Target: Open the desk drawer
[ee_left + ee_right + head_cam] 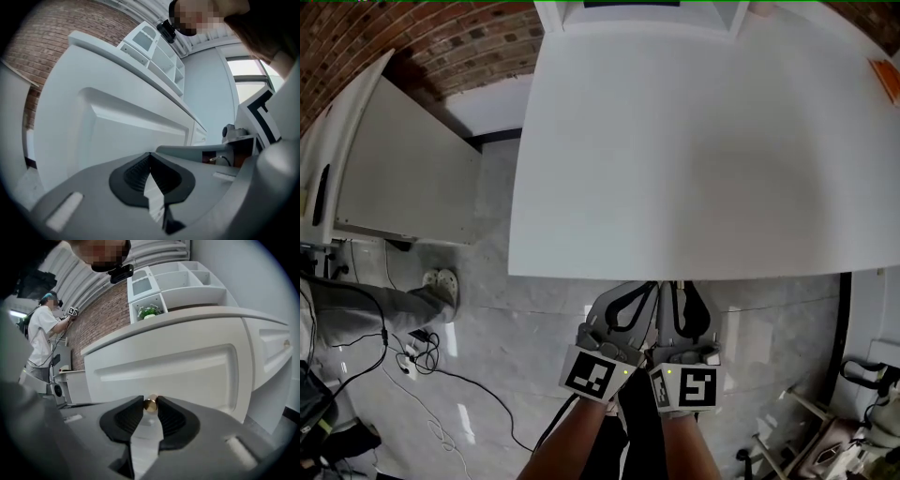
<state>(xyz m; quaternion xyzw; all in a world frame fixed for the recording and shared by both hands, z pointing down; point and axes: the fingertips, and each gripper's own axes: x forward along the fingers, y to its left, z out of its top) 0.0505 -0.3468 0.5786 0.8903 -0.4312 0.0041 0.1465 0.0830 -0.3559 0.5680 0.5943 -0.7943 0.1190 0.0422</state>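
Drawer front (pixel 187 366), white with a recessed panel, is set flush under the bench top (pixel 675 141). Its brass knob (pixel 151 403) is pinched by the right hand-held gripper (pixel 150 401); the left hand-held gripper (pixel 150 157) is pressed together, empty.

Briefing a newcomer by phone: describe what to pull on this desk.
Start at the white desk; just under its top runs a wide panelled drawer front. On it sits a small round knob, the only gold, shiny thing on that white panel, pinched in the right gripper.

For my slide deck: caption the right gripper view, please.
Right gripper shut on the brass knob of the white drawer front.
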